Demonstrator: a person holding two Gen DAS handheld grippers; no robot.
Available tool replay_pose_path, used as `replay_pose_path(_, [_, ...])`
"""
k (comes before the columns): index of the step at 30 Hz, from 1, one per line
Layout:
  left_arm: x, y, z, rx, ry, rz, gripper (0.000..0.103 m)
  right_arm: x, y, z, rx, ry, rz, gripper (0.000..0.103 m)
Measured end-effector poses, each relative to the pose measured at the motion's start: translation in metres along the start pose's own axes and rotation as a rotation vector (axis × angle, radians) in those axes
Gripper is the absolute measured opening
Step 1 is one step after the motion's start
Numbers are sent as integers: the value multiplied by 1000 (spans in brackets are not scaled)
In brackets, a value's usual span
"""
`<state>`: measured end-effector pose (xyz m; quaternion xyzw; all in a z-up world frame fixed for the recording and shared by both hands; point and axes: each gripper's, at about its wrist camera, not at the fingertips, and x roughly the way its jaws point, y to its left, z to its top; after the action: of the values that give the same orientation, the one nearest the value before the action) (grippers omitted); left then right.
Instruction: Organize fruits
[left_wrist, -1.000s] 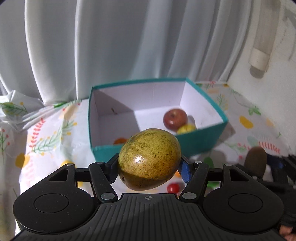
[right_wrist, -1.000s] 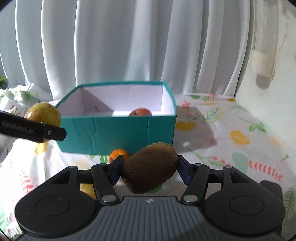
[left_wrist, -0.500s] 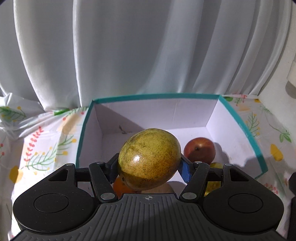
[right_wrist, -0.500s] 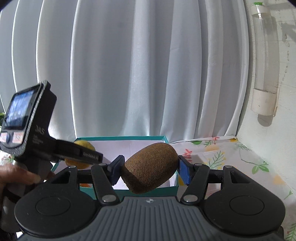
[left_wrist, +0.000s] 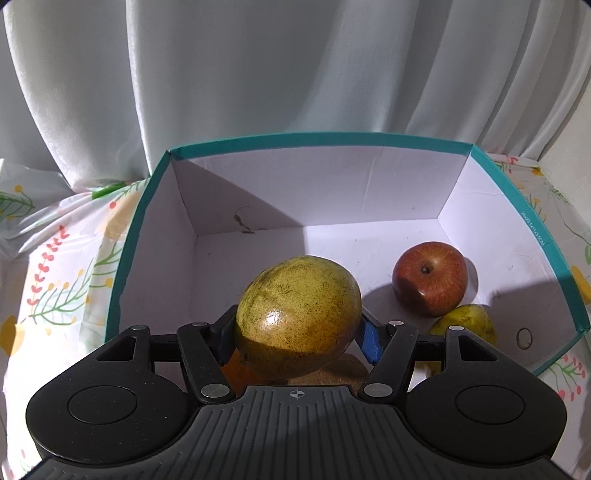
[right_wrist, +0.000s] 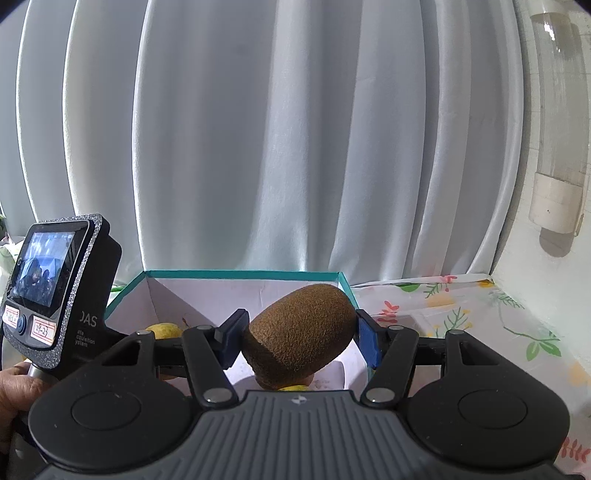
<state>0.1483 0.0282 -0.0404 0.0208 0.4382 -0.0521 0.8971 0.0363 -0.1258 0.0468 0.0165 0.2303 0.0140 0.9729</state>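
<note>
L gripper (left_wrist: 298, 334) clamps mango (left_wrist: 298, 310) over teal box (left_wrist: 332, 142), hiding orange fruit; R gripper (right_wrist: 300, 338) pinches kiwi (right_wrist: 300, 332), box floor mostly blocked.

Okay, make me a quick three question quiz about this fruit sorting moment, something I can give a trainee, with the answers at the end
1. True or false: the left hand-held gripper is shut on the yellow-green mango.
2. Multiple choice: what does the right hand-held gripper hold? A) a banana B) a brown kiwi C) nothing
3. Fill in: in the left wrist view, the red apple lies inside the teal ____, touching a yellow-green pear.

Key: 1 true; 2 B; 3 box
</note>
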Motion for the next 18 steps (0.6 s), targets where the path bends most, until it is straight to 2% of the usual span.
replay_pose_path(7, [19, 2, -4, -7, 52, 7, 68, 11, -1, -4, -8, 23, -2, 61])
replay_pose_path(12, [20, 2, -3, -5, 52, -5, 69, 19, 0, -9, -10, 48, 4, 62])
replay_pose_path(14, [11, 3, -2, -13, 29, -24, 70, 22, 2, -11, -14, 55, 4, 62])
replay_pose_path(16, [-2, 3, -1, -9, -6, -16, 78, 25, 2, -13, -18, 62, 2, 62])
replay_pose_path(18, [-19, 5, -3, -10, -45, -2, 80, 27, 1, -14, -17, 70, 1, 62])
